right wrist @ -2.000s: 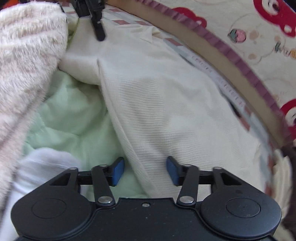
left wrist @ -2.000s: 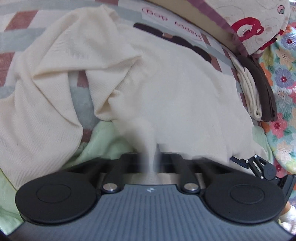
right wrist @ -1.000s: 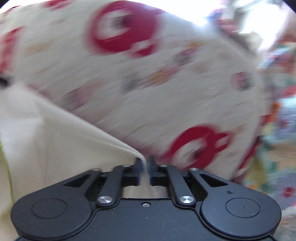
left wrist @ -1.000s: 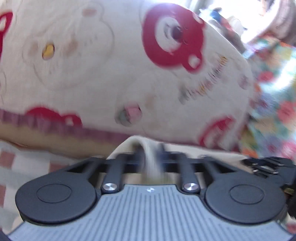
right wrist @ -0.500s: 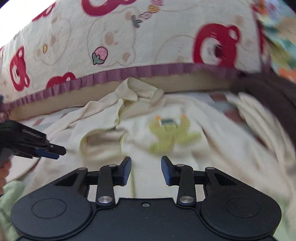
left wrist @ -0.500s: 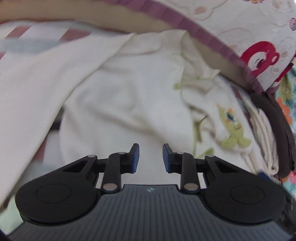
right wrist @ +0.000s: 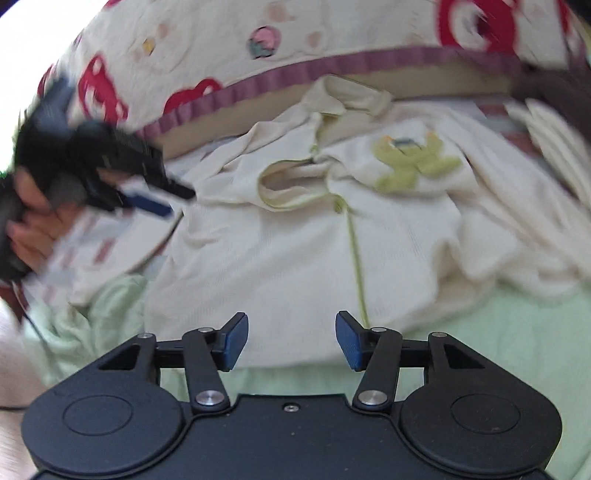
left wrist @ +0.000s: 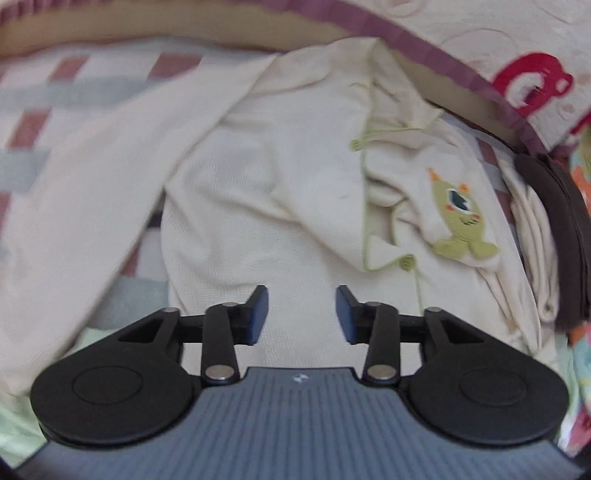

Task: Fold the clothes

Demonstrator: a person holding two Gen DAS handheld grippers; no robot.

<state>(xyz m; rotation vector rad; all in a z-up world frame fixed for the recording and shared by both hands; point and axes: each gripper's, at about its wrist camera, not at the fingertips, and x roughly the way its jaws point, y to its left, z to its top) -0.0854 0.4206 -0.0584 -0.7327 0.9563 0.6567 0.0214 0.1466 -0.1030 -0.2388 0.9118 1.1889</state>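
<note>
A cream baby garment (left wrist: 280, 206) lies spread front up on the bed, its sleeve trailing to the left. A green monster patch (left wrist: 461, 218) sits on its chest. My left gripper (left wrist: 301, 314) hovers over the garment's body. Its jaws are opening and nothing is pinched between them. In the right wrist view the same garment (right wrist: 295, 251) and patch (right wrist: 410, 162) show, with a green-trimmed front seam. My right gripper (right wrist: 291, 343) stands over the hem, jaws opening, nothing between the pads. The left gripper (right wrist: 162, 201), held by a hand, appears blurred at the left.
A bear-print quilt with a purple border (right wrist: 295, 33) runs along the back. Folded cream (left wrist: 535, 229) and brown clothes (left wrist: 569, 229) are stacked at the right. A pale green cloth (right wrist: 498, 332) lies under the garment, on a checked sheet (left wrist: 74, 92).
A second ago both grippers were shut on the cream cloth, raised toward the quilt. They have since let go, come down and opened wider. The garment now lies spread out.
</note>
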